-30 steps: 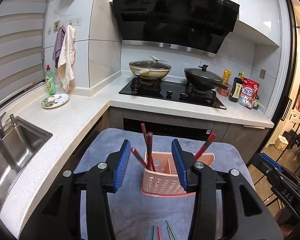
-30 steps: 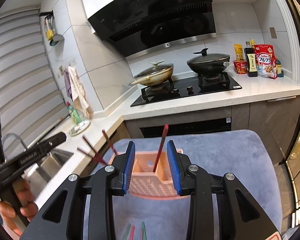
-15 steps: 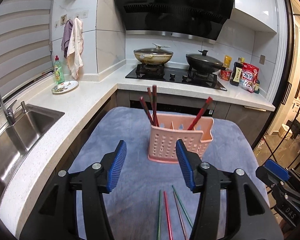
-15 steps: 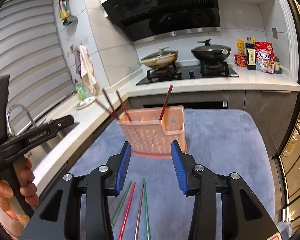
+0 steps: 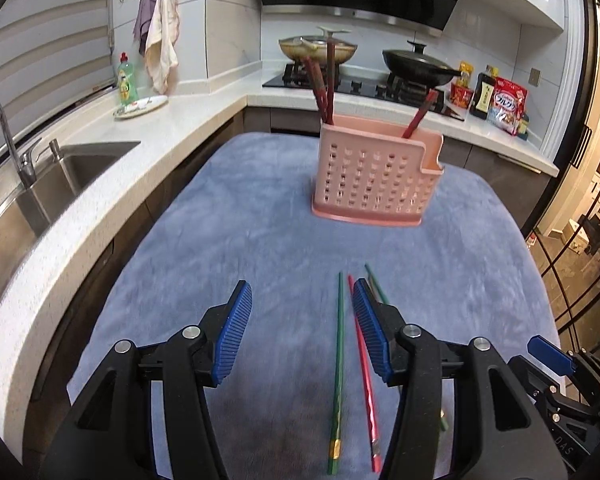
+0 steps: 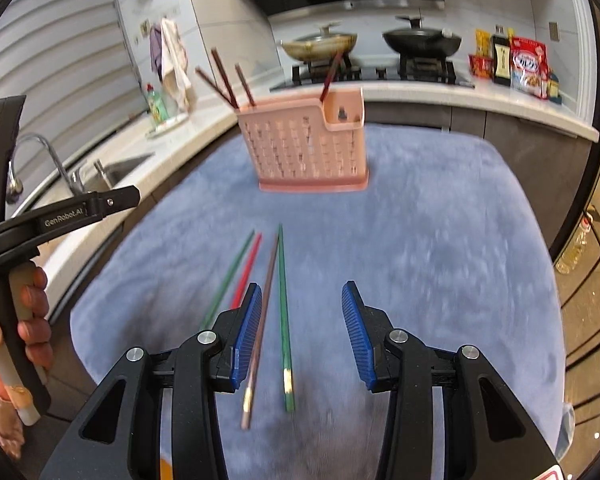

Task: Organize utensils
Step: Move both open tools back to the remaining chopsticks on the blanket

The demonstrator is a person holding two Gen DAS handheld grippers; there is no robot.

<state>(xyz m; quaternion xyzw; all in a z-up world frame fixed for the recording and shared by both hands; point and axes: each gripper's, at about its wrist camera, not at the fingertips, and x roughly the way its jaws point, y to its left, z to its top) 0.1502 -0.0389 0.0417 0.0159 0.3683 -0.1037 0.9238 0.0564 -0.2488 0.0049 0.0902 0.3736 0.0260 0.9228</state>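
We hold both tongs, left tongs (image 5: 302, 330) and right tongs (image 6: 300, 330), open and empty; chopsticks (image 6: 282, 312) lie lengthwise at lower centre, between the right tongs' pads.

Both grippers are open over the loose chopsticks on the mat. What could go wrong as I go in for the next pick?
1. The four loose chopsticks lie close together, so the right hand-held gripper may catch two.
2. They lie flat on the soft blue mat; fingers could snag it.
3. The pink holder looks light and might tip during insertion.
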